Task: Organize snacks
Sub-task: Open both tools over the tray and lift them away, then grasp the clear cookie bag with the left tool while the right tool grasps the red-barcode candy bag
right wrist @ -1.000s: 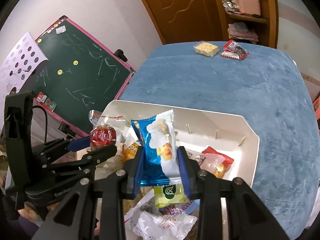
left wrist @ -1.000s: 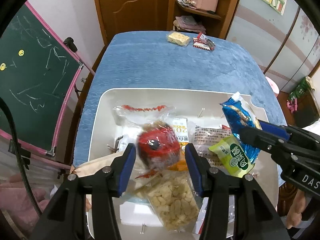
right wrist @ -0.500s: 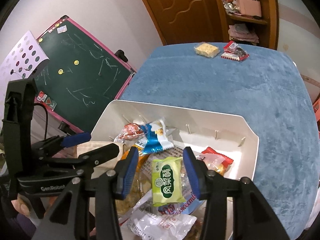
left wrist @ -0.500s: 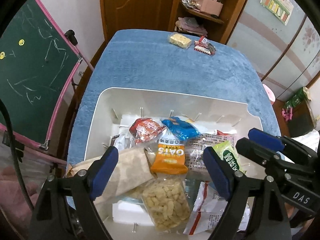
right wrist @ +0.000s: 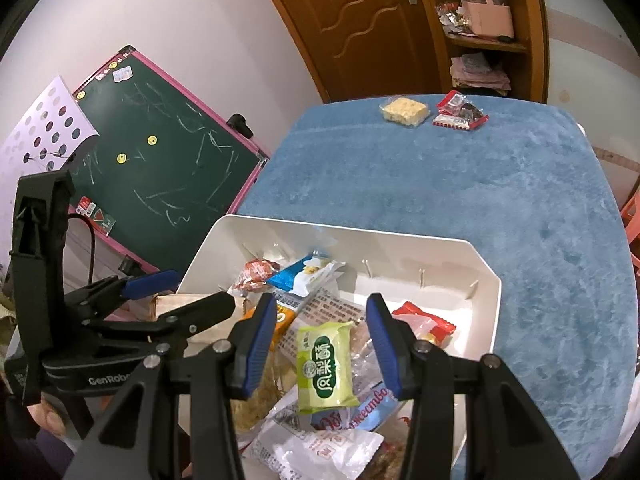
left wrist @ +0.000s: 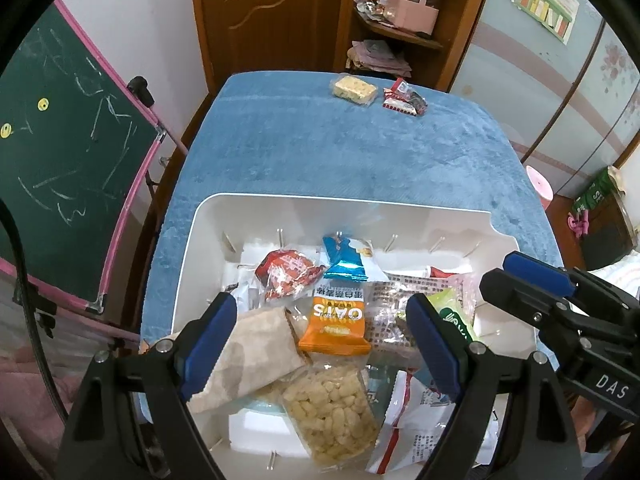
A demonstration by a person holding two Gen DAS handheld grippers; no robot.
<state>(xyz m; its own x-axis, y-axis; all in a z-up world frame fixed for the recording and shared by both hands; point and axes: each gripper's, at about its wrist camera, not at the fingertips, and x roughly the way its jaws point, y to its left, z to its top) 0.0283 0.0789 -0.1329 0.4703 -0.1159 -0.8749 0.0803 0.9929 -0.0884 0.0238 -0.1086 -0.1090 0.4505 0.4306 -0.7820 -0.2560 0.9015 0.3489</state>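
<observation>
Both snacks dropped into bin (left wrist: 192, 240); two packets (left wrist: 354, 89) outside.

A: The bin (left wrist: 188, 248) looks like smooth white plastic, faintly glossy, and the cloth (left wrist: 360, 152) under it is blue and plush, with a rough nap

B: The packets differ: the blue wrapper (left wrist: 346, 260) is shiny foil, the orange oat bar (left wrist: 338, 322) is glossy film, the puffed snack pack (left wrist: 332, 412) is clear plastic, and the tan bag (left wrist: 256, 348) looks like matt paper

A: The door (left wrist: 264, 12) is varnished wood, and the chalkboard (left wrist: 56, 152) is dull green
</observation>
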